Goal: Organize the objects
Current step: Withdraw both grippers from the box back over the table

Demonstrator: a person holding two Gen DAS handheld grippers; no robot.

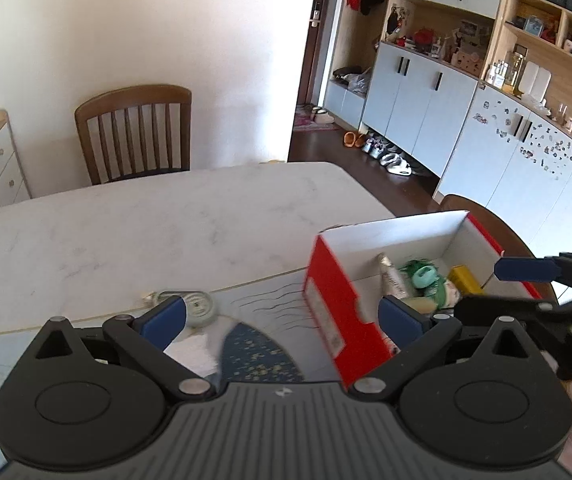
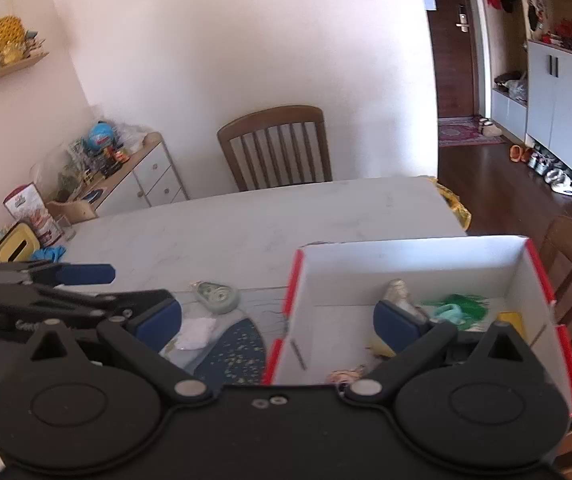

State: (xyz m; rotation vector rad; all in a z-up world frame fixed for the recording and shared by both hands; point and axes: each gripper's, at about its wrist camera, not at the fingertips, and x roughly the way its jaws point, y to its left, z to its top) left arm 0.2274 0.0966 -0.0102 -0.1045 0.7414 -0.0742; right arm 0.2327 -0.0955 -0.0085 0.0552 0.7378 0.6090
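Left wrist view: your left gripper (image 1: 284,316) hangs above the bench (image 1: 134,224) with its fingers (image 1: 164,322) spread wide and nothing between them. The red box (image 1: 337,304) stands on the patterned mat (image 1: 262,352), just right of centre, and the right-hand finger overlaps its near corner. Inside the box you see a silver tube (image 1: 393,278), a green tasselled item (image 1: 425,278) and a yellow block (image 1: 465,280) lying close together. A grey-green tape dispenser (image 1: 198,306) lies on the mat edge beside the left-hand finger, outside the box. A crumpled white tissue (image 1: 194,352) lies on the mat just below it. Your right gripper (image 1: 525,280) enters from the right edge over the box rim.

Right wrist view: your right gripper (image 2: 278,322) is above the box (image 2: 405,264), fingers (image 2: 395,326) wide apart and empty. One finger hangs over the box interior, in front of the tube (image 2: 397,294). The tape dispenser (image 2: 218,296) and tissue (image 2: 196,332) lie on the mat (image 2: 230,354), left of the box wall. Your left gripper (image 2: 86,280) shows at the left edge, its fingers also parted.
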